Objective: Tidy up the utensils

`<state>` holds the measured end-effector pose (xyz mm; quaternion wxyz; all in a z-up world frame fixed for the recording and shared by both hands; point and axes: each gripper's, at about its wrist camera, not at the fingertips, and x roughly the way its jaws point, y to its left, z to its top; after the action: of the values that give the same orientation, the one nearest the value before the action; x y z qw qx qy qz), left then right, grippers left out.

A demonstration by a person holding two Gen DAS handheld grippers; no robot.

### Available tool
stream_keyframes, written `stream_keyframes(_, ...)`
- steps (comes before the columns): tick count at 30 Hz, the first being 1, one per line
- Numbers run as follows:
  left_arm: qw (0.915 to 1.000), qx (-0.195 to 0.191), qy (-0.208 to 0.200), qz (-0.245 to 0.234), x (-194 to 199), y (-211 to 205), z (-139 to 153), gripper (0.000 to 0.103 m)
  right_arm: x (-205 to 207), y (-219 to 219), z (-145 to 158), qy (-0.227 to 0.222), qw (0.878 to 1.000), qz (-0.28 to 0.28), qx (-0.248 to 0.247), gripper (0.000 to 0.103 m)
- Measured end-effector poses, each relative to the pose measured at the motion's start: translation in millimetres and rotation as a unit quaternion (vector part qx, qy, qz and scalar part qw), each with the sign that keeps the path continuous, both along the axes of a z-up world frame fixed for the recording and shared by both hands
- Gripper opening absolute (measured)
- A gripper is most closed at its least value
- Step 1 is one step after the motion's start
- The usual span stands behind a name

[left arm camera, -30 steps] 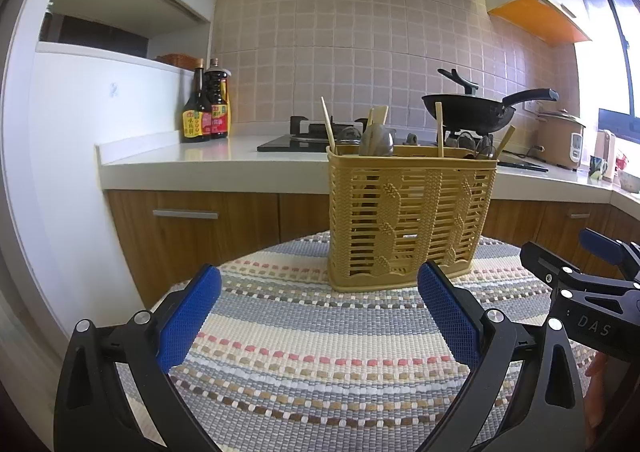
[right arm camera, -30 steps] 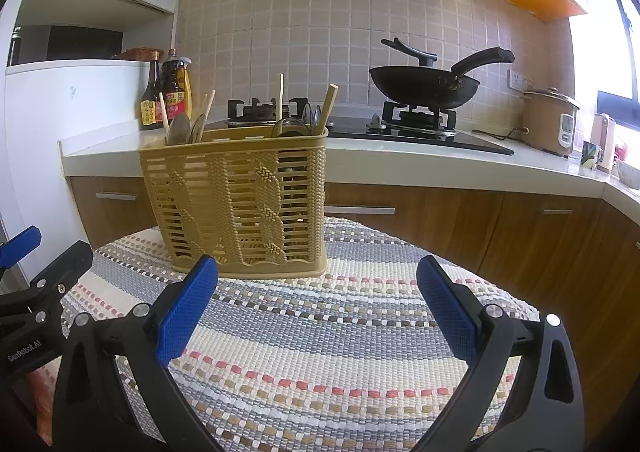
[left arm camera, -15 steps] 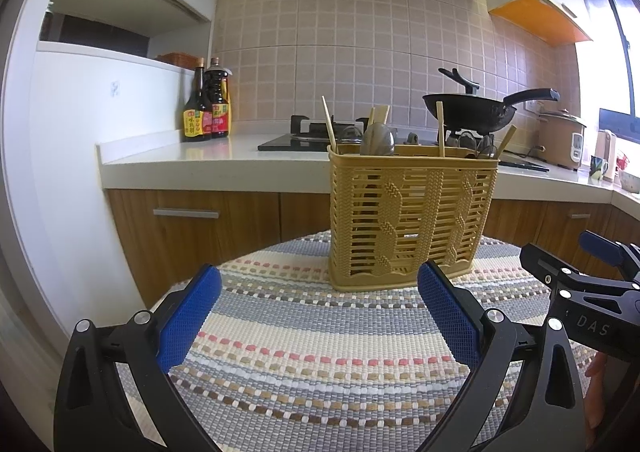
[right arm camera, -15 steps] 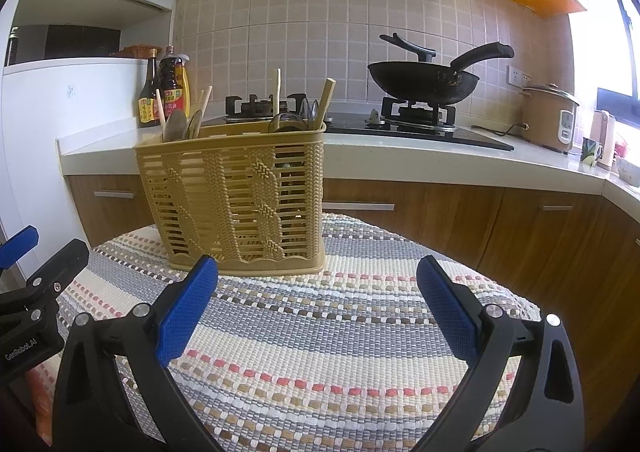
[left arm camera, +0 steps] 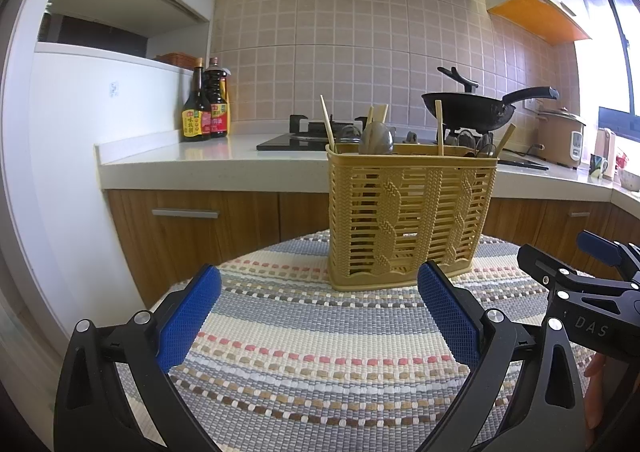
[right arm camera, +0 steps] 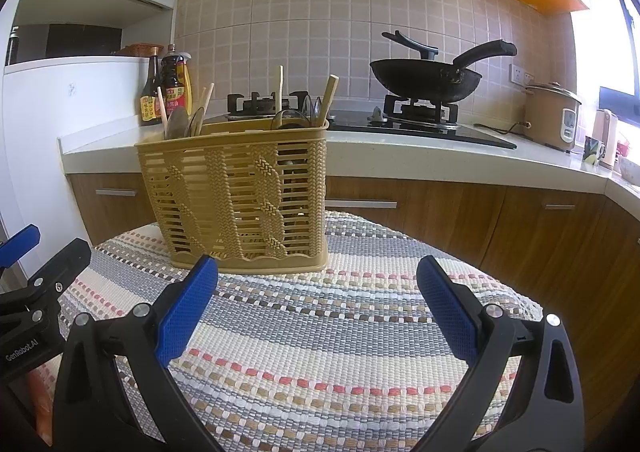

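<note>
Basket [left arm camera: 410,224] stood upright on the striped mat [left arm camera: 320,352] covering the desk, well ahead of both grippers. Chopsticks [left arm camera: 327,124], spoons [left arm camera: 376,138] and other utensils stood in it, ends poking above the rim; how they were sorted by compartment could not be told through the slats. No loose utensil lay on the mat near the basket in either view, so the sorting looked finished or nearly so, as a judgement.

Left gripper [left arm camera: 320,316]: fingers spread wide, nothing between them, hovering over the mat in front of the basket. Right gripper [right arm camera: 316,308]: likewise wide apart and empty, also in front of the basket and a little to its right.

Left view showed the basket's long face nearly square on, with the right gripper's body at the frame edge right of the basket. Right view caught the basket at an angle, showing its short right end and part of the inside rim, plus the wok [right arm camera: 426,78] on the stove behind the basket more fully, and the left gripper's body left of the basket.
</note>
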<state>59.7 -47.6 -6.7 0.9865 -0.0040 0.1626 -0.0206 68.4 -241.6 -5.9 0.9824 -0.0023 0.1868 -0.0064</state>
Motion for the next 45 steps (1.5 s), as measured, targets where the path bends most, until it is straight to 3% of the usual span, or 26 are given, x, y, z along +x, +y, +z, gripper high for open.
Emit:
stream_keyframes(33, 1.0000, -0.001, 0.000, -0.003, 1, 1, -2, 0.095, 1, 0, -1, 0.001, 1.000, 0.001, -0.002, 0.095)
stream_keyframes(40, 0.9982, 0.024, -0.032, 0.044, -5, 8, 1, 0.095, 1, 0, -2, 0.000, 1.000, 0.001, -0.002, 0.095)
stream_keyframes(45, 0.9982, 0.027, -0.024, 0.048, -4, 12, 2, 0.096, 0, -1, -2, -0.001, 1.000, 0.002, 0.001, 0.095)
